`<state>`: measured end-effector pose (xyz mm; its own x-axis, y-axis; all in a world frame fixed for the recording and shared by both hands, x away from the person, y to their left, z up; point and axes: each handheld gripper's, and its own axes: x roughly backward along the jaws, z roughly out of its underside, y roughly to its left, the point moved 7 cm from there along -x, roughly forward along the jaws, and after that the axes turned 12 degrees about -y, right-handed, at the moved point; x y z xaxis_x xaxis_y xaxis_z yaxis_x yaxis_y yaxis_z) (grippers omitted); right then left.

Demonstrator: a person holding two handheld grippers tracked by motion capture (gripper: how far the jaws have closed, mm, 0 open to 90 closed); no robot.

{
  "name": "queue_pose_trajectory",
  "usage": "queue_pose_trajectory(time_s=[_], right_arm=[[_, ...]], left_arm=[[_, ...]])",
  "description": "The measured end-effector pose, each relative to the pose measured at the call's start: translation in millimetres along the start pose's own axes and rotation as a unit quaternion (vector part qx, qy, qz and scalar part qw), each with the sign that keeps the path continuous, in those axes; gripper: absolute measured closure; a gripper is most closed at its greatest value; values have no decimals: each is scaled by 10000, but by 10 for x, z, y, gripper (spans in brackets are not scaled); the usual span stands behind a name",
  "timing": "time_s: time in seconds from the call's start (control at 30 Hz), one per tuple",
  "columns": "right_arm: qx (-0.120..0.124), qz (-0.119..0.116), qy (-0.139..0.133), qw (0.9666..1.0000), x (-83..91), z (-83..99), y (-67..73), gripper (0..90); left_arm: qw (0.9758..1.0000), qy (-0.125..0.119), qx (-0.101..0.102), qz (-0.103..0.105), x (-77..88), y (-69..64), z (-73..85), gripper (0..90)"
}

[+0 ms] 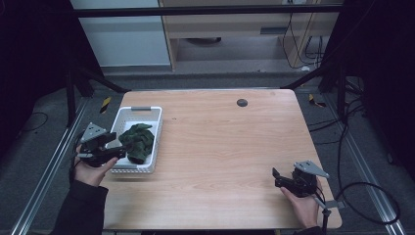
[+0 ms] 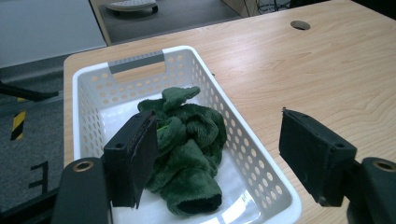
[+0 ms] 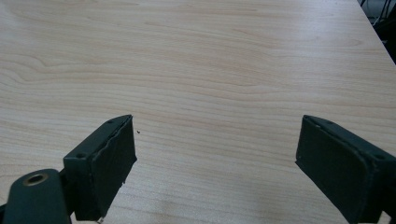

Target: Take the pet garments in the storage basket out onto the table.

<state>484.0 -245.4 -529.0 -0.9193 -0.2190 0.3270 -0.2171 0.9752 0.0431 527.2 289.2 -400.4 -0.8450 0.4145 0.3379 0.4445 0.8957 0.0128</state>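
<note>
Wooden table [image 1: 220, 147], round cable hole [image 1: 242, 103] near its far edge, grey floor [image 1: 44, 142]

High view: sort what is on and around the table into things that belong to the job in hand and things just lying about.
Part of the job:
- green plush cloth, crumpled in the basket
- white perforated basket near the table's left edge
- left gripper, jaws open beside the cloth

Just lying about:
- round dark grommet hole in the wooden table
- right gripper, open over bare wood
</note>
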Motion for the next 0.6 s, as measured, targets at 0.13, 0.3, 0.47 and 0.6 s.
queue_pose_trajectory(time_s=[0.13, 0.3, 0.47, 0.6], right_arm=[[9, -7, -6, 10000, -1, 0, -3, 117], [-3, -14, -9, 10000, -1, -3, -1, 116], [-9, -34, 8, 10000, -3, -1, 7, 114], [-11, -30, 23, 10000, -2, 1, 7, 113]], left_arm=[[9998, 88, -188, 81, -31, 11, -70, 267], [9993, 251, -202, 162, -97, 74, -106, 262], [9982, 480, -327, 162, -161, 163, -129, 256], [9970, 633, -380, 218, -198, 244, -149, 249]])
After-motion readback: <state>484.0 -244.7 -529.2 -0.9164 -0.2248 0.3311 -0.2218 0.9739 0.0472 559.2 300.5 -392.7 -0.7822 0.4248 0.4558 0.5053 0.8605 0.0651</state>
